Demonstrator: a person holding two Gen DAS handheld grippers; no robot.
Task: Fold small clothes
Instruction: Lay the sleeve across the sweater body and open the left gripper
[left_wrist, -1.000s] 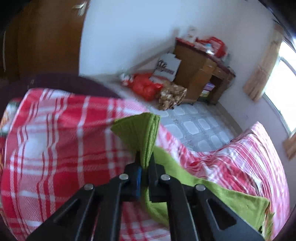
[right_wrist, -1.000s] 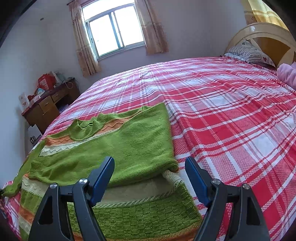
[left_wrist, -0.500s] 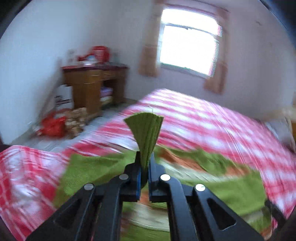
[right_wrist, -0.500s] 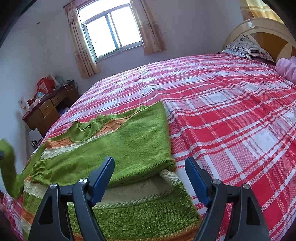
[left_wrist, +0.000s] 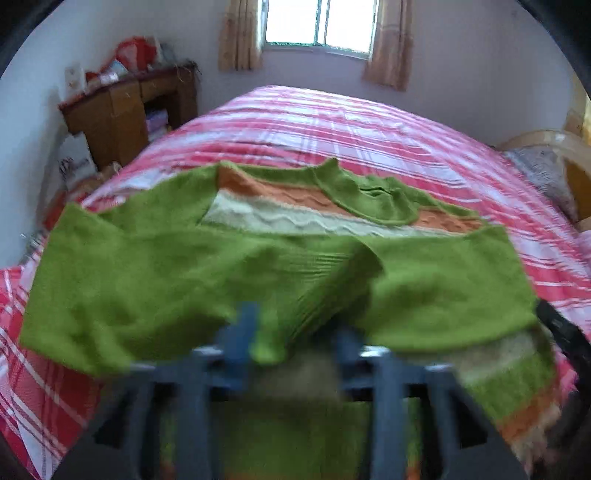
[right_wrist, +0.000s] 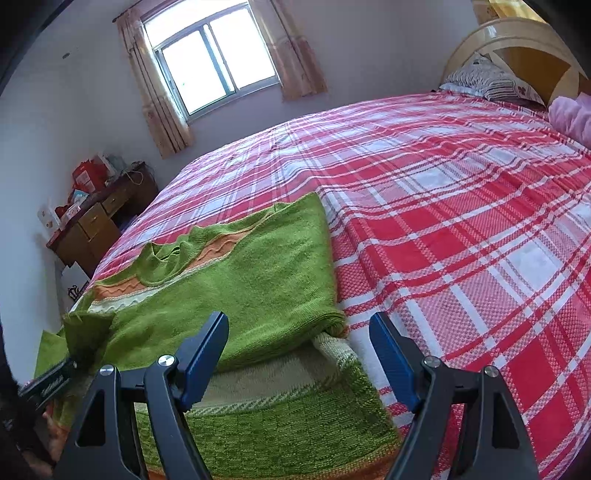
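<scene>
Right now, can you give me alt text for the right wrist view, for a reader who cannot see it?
The open right gripper hovers over a green knit sweater with orange and cream stripes, one sleeve folded across its body, lying on a red plaid bedspread. A window, wooden desk and pillow are behind.

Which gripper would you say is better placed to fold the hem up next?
Right, probably: the right gripper is open directly over the sweater hem, while the left gripper sits among the sleeves.
</scene>
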